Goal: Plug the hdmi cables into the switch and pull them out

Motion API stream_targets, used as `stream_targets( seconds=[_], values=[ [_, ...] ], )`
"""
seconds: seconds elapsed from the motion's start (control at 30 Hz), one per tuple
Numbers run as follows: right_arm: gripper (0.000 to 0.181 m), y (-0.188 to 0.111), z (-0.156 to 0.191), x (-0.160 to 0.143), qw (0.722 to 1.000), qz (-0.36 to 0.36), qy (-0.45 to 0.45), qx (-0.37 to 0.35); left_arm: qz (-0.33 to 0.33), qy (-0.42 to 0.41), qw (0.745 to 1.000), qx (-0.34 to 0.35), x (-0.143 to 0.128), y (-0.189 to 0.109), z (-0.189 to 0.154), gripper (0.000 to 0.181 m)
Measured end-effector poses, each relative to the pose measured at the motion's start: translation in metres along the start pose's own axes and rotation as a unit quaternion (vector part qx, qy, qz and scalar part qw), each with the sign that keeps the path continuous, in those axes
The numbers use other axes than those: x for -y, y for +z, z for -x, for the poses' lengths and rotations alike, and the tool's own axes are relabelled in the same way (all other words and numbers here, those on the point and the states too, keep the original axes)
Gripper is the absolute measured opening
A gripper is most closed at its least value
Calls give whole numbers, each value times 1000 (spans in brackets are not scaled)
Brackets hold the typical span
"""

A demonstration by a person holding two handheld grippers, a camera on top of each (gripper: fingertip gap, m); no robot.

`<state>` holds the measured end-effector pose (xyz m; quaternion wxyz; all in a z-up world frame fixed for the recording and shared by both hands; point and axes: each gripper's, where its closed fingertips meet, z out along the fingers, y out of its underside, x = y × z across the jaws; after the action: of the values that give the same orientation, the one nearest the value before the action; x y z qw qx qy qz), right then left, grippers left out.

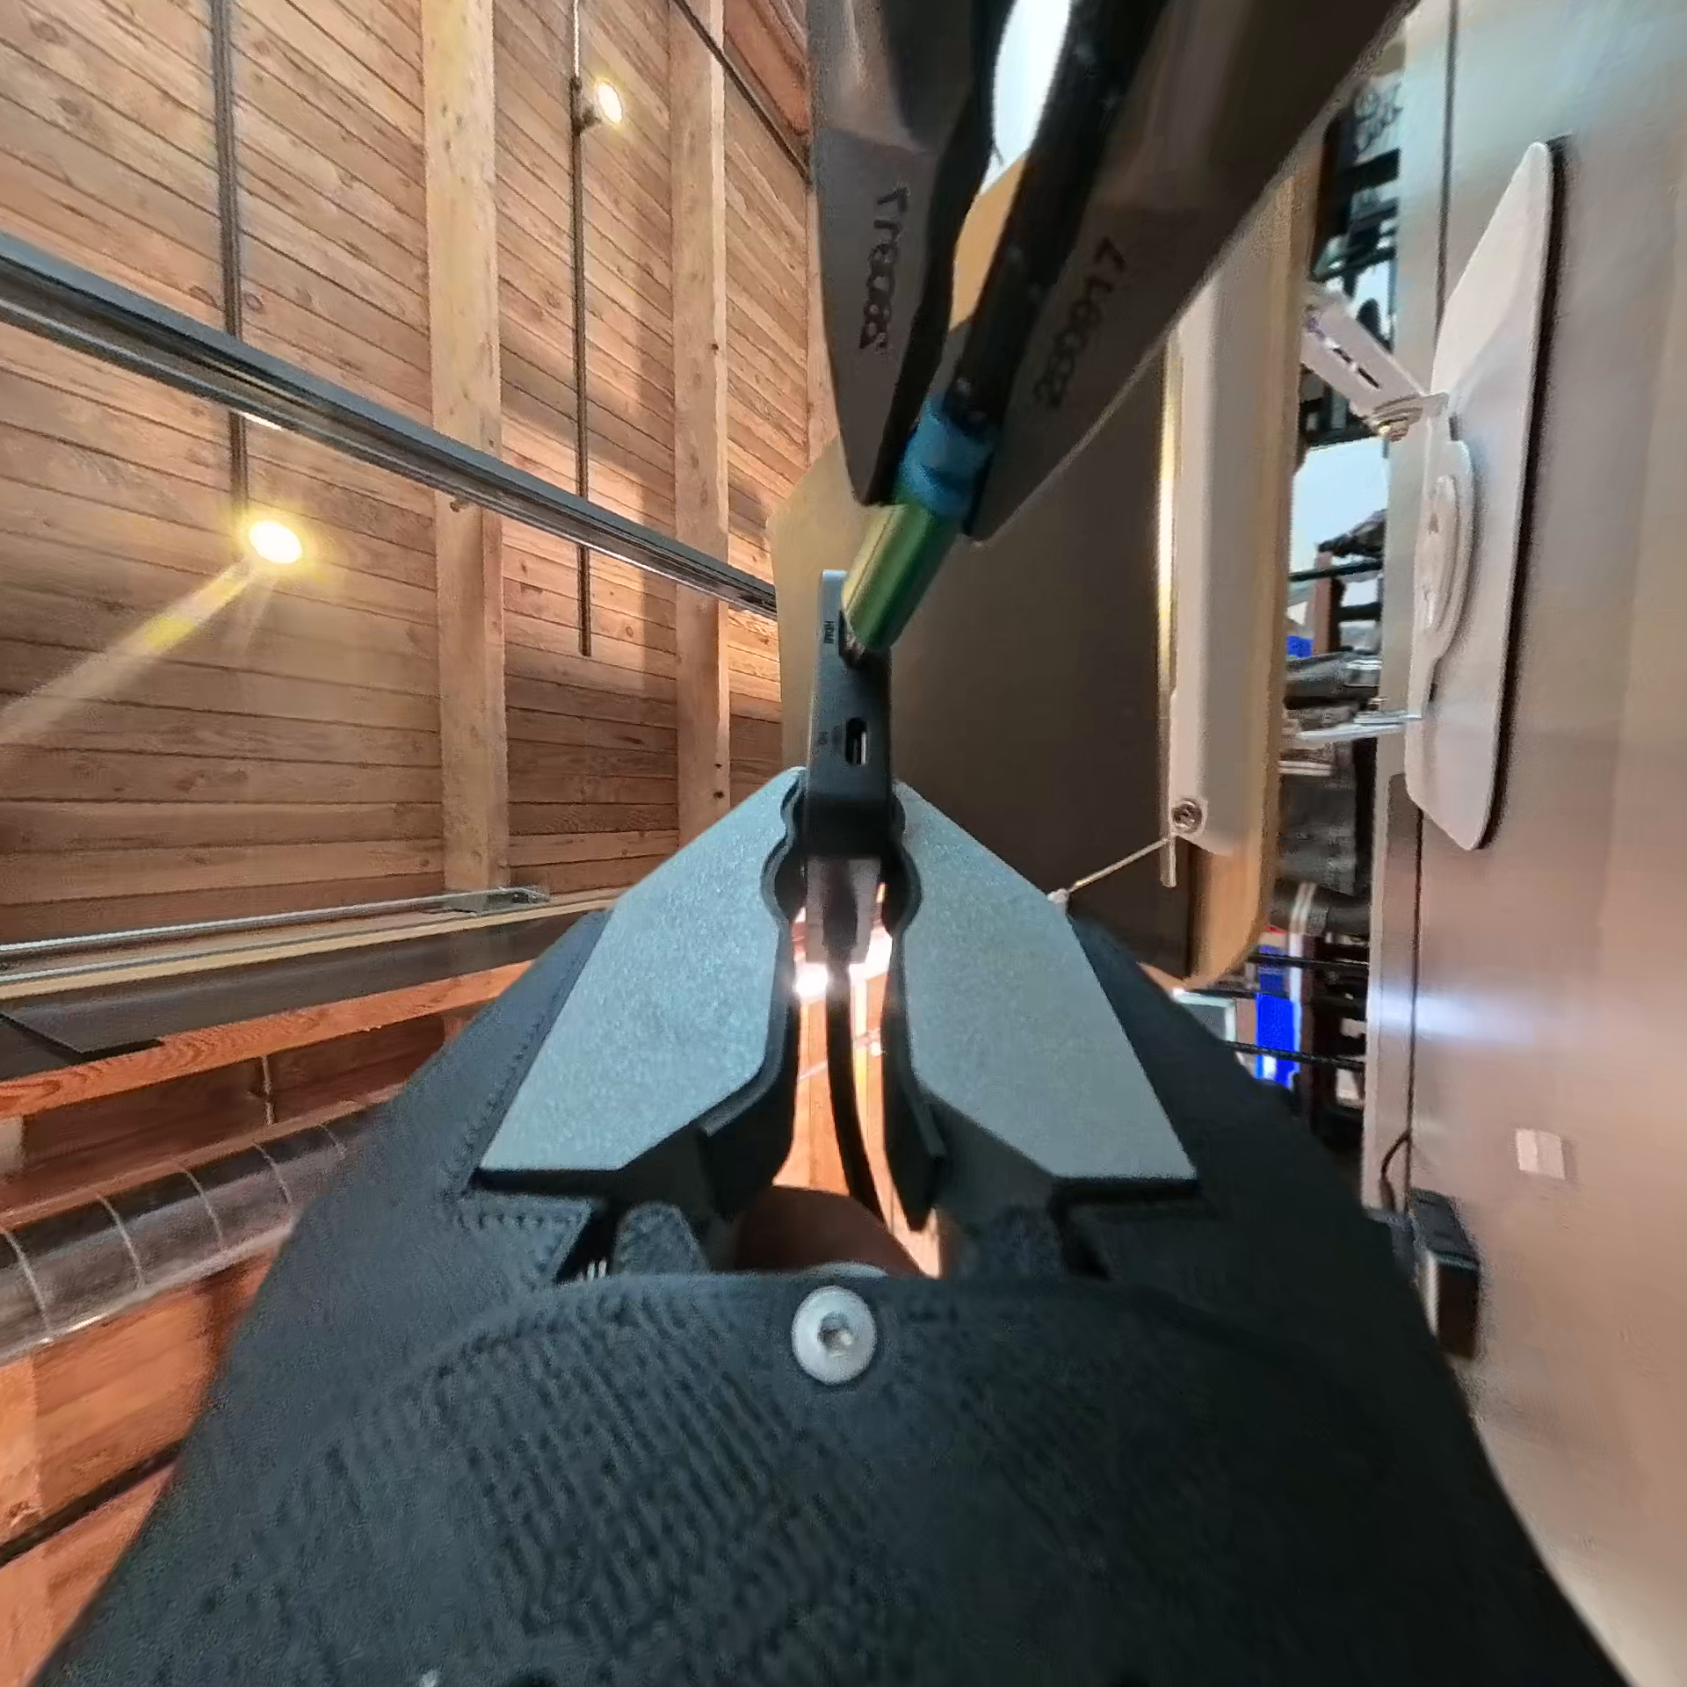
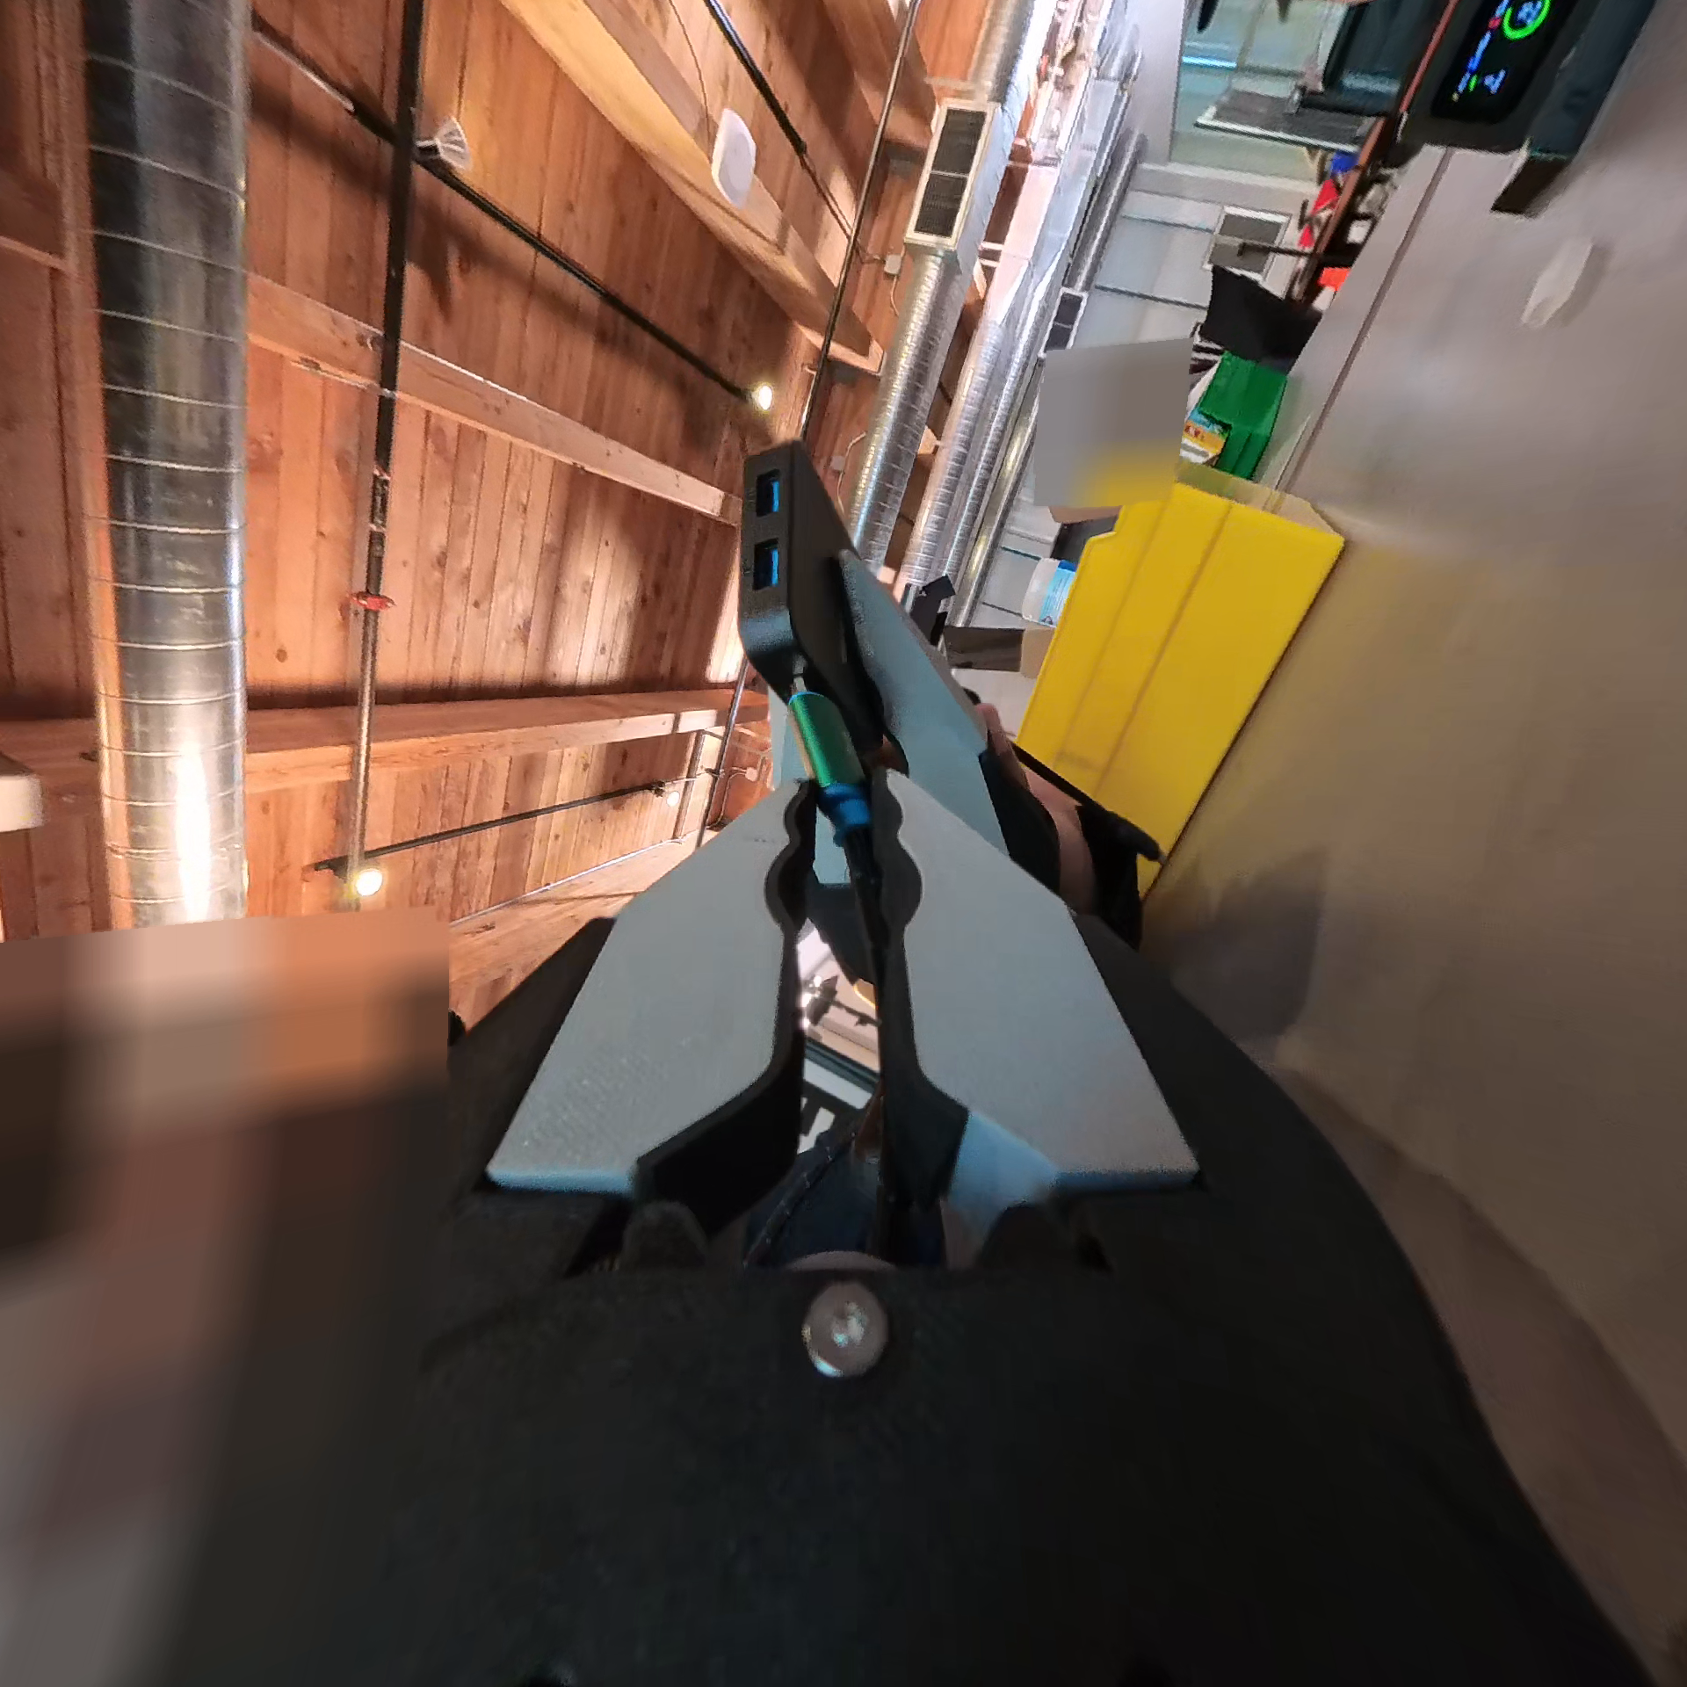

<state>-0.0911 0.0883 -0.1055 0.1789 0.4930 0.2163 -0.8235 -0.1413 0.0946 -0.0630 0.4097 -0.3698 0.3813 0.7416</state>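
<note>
The left gripper (image 1: 844, 822) is being kept clenched on the lower end of the switch (image 1: 844, 721), a slim black slab that is being held edge-on just beyond its fingertips, with the switch's own black lead (image 1: 853, 1095) being passed back between the fingers. The slab is probably being braced this way so that a firm, still port is being offered to the other tool.

The right gripper (image 2: 853, 826) is being kept closed on the cable (image 2: 876, 931), just behind the blue collar (image 2: 838, 803) of the plug (image 2: 822, 739), so that the stiff metal end is being left free ahead of the fingertips and can be steered. In the left wrist view that gripper (image 1: 922, 511) is being seen coming in from above and ahead, its plug (image 1: 890, 575) being pointed down at the top end of the switch.

The plug is being shown as a green metallic barrel with a blue ring behind it and a thin bright tip. That tip is being held against, or just inside, the end face of the switch (image 2: 776, 566); how deep it is seated cannot be told. Two blue sockets (image 2: 765, 529) are being shown on the switch's long edge in the right wrist view, and one small oval port (image 1: 856, 739) on the edge facing the left camera. A yellow bin (image 2: 1178, 657) is being seen well off to the right.
</note>
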Motion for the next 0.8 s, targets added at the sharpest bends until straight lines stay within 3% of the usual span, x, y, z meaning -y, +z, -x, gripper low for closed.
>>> stream_targets(
  seconds=[0.2, 0.37, 0.67, 0.8],
  values=[
    [9, -9, -11, -9, 998, 45, -11, -49, -23, 41, 999, -4, 9, -7, -8, 10],
    [9, -18, -15, -10, 993, 78, 64, -53, -43, 54, 998, -5, 21, -7, -11, 10],
    [8, -18, -13, -5, 972, 170, 25, -159, -45, 55, 997, -18, 17, -8, -18, 10],
    [9, -23, -14, -10, 961, 193, 51, -190, -59, 53, 997, -26, 22, -10, -22, 10]
  ],
)
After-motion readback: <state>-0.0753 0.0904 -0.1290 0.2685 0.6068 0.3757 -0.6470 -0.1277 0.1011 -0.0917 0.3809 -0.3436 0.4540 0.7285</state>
